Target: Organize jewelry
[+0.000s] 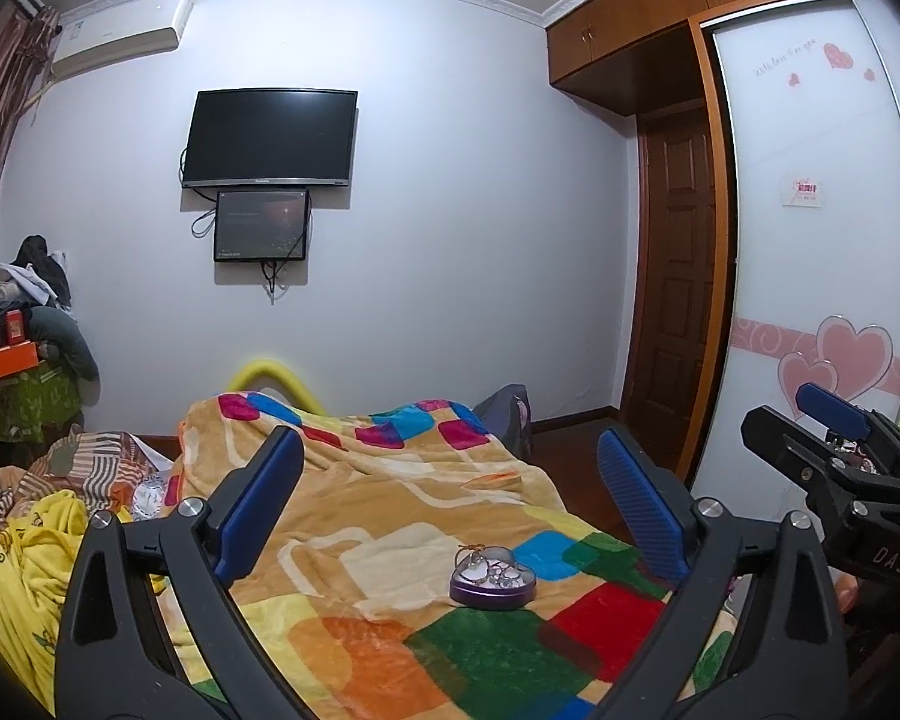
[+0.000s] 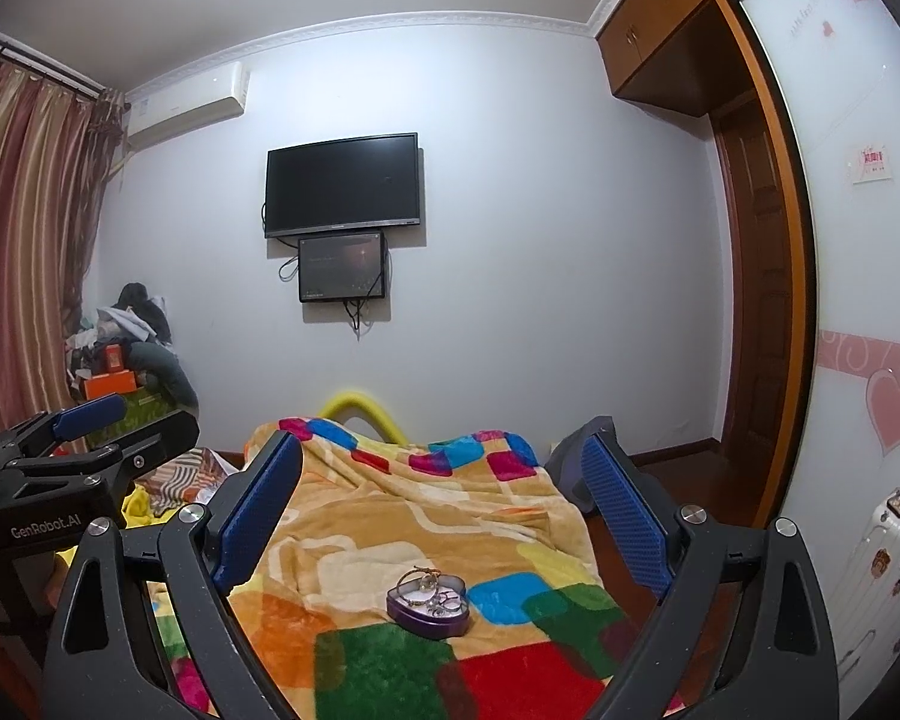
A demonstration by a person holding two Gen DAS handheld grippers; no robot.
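Bedroom: bed (image 1: 390, 498) under patchwork blanket (image 2: 426, 516), television (image 2: 342, 183) on the far wall. My left gripper (image 1: 450, 498) and right gripper (image 2: 444, 504): jaws spread, empty, above the blanket. Purple heart-shaped tin (image 2: 429, 603) of jewelry (image 2: 432, 591) sits mid-blanket.

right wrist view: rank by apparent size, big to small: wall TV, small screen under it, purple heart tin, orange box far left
1. Wall TV
2. Small screen
3. Purple heart tin: nearly the screen's area, and it sits much nearer the camera, so this ordering is unsure.
4. Orange box: clearly smallest, partly hidden.
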